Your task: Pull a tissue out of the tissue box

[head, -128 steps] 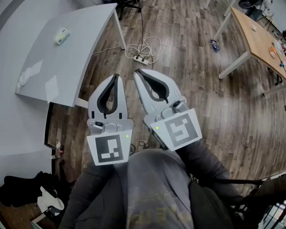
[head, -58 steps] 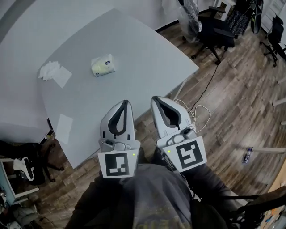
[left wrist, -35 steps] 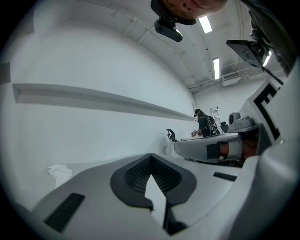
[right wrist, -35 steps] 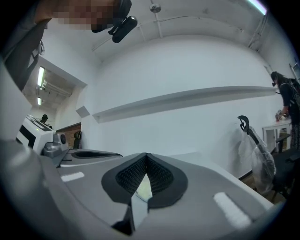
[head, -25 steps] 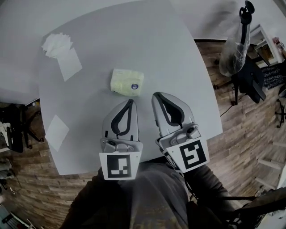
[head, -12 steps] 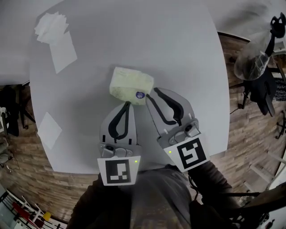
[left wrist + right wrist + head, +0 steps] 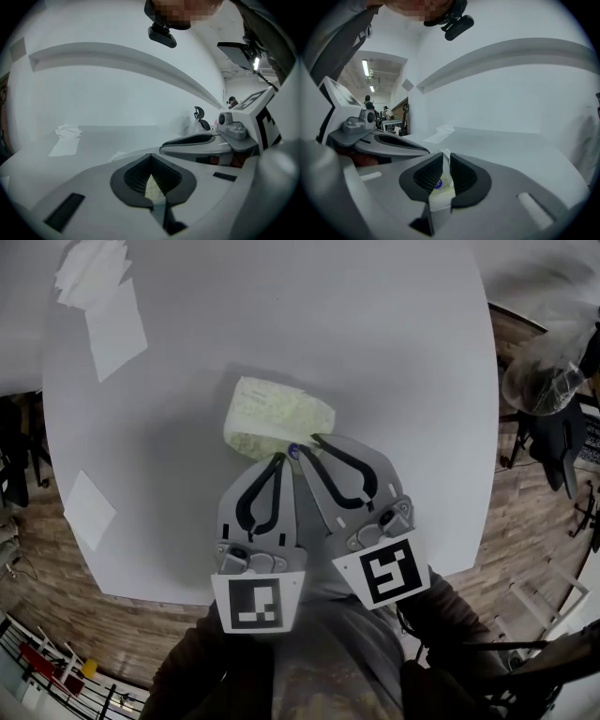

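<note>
A pale yellow-green soft tissue pack (image 7: 278,416) with a small blue sticker lies on the grey round table (image 7: 394,352). Both grippers are held side by side just in front of it. The tip of my left gripper (image 7: 277,458) sits at the pack's near edge, jaws together with nothing held. My right gripper (image 7: 302,444) is also shut, and its tip reaches the pack's near right corner by the sticker. In the left gripper view, a sliver of the pack (image 7: 153,187) shows below the left gripper (image 7: 150,157). In the right gripper view, the pack (image 7: 440,190) shows through the slit of the right gripper (image 7: 445,159).
Loose white tissues (image 7: 92,266) and a flat sheet (image 7: 116,329) lie at the table's far left. Another sheet (image 7: 89,508) rests near the left edge. An office chair draped in clear plastic (image 7: 553,381) stands on the wooden floor to the right.
The head view swung from the floor to the table. Both grippers moved forward over it, and their tips now reach the tissue pack's near edge. The jaws stayed shut.
</note>
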Tool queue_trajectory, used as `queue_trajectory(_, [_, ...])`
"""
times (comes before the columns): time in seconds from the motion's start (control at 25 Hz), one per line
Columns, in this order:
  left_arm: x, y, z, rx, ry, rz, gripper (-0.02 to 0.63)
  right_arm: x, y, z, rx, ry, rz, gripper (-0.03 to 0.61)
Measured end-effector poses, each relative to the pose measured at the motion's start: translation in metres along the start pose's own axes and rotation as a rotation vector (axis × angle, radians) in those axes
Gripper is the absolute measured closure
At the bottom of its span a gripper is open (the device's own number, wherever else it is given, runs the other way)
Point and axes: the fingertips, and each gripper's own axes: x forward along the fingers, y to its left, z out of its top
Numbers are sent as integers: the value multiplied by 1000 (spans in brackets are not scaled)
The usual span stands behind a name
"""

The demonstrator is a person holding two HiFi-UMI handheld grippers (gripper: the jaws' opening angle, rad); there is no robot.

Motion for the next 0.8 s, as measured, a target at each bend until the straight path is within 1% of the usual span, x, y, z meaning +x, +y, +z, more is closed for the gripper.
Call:
queue_trajectory(0.08, [4, 1, -2, -9, 0, 5, 615, -1, 3, 0, 2, 0, 15, 575])
queue_trajectory(0.28, [10, 1, 0, -15, -18, 15, 615, -11, 18, 26, -5, -49, 83, 577])
queue_trajectory(0.48, [2, -5, 18, -20, -55, 7, 615, -27, 35, 77, -19, -142, 131, 577])
queue_trajectory(0.64, [-25, -8, 37, -31, -94, 10, 615, -40, 64, 113, -48, -215, 162, 577])
queue_trajectory(0.8, [-65, -4, 53, -15, -134, 32, 615, -54, 95, 132, -73, -242, 185, 577])
